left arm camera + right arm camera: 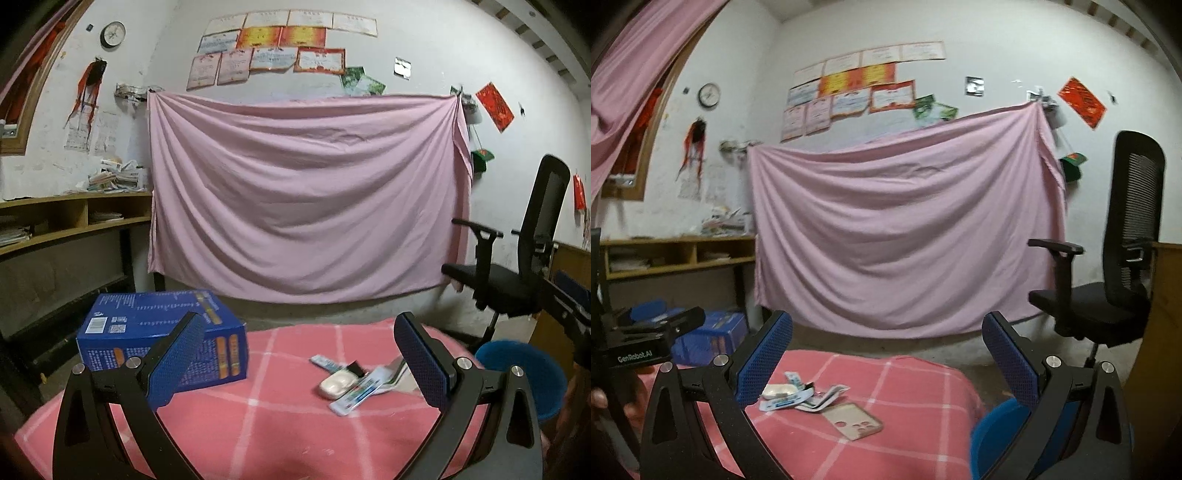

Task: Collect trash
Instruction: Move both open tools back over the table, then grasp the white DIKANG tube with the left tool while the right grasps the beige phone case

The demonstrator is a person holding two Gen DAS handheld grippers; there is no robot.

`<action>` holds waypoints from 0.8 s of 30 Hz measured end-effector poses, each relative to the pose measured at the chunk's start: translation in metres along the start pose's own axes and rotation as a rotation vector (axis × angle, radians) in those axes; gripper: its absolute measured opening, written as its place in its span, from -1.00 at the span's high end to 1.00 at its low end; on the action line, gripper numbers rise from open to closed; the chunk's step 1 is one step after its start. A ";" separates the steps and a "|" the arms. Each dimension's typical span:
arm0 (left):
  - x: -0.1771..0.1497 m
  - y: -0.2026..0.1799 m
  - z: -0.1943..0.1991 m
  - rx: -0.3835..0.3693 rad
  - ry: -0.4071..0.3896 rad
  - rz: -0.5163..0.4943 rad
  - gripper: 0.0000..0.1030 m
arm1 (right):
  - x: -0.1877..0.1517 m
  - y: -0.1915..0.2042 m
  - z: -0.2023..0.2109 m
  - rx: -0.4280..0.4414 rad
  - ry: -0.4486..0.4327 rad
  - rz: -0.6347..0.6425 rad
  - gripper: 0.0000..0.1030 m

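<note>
Blue box: large blue printed cardboard box (162, 339) on the left of the table covered in pink checked cloth (280, 435); set apart from the litter, probably not trash.
Left gripper: black two-finger gripper with blue pads (299, 362), jaws wide, holding nothing, hovering above the table short of the pile; reads as lining up a pick.
Trash pile: white oval soap-like lump (338, 384), flat white-and-blue wrappers (356, 397) overlapping beside it, grey card with round holes (852, 421) lying nearest the right side.
Right gripper: matching black gripper with blue pads (886, 363), spread wide, empty, above the table.
Bin: round blue plastic bin (524, 376) on the floor just off the right edge; judged handy for drops.
</note>
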State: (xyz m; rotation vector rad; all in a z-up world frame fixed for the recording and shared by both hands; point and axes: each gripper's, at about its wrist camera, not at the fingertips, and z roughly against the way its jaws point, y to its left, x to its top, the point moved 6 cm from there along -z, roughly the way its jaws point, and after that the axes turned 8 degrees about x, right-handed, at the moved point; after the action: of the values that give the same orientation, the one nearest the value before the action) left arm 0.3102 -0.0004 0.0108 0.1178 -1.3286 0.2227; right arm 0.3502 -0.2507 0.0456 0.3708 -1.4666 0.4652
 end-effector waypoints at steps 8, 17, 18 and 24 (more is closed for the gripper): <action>-0.016 0.011 -0.025 -0.061 0.148 0.059 -0.96 | -0.020 0.008 -0.034 0.032 0.133 -0.011 -1.00; -0.030 -0.001 -0.060 -0.147 0.373 0.036 -0.93 | -0.048 -0.002 -0.064 0.028 0.327 -0.086 -1.00; -0.031 -0.002 -0.063 -0.163 0.394 0.035 -0.80 | -0.054 -0.005 -0.070 0.022 0.376 -0.093 -1.00; -0.044 -0.016 -0.085 -0.294 0.559 0.043 -0.24 | -0.085 -0.011 -0.094 0.064 0.568 -0.120 -0.75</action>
State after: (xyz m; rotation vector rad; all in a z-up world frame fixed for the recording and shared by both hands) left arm 0.3843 -0.0017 -0.0517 -0.2105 -0.7945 0.0840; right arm 0.4328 -0.2189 -0.0456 0.3396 -0.8753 0.4738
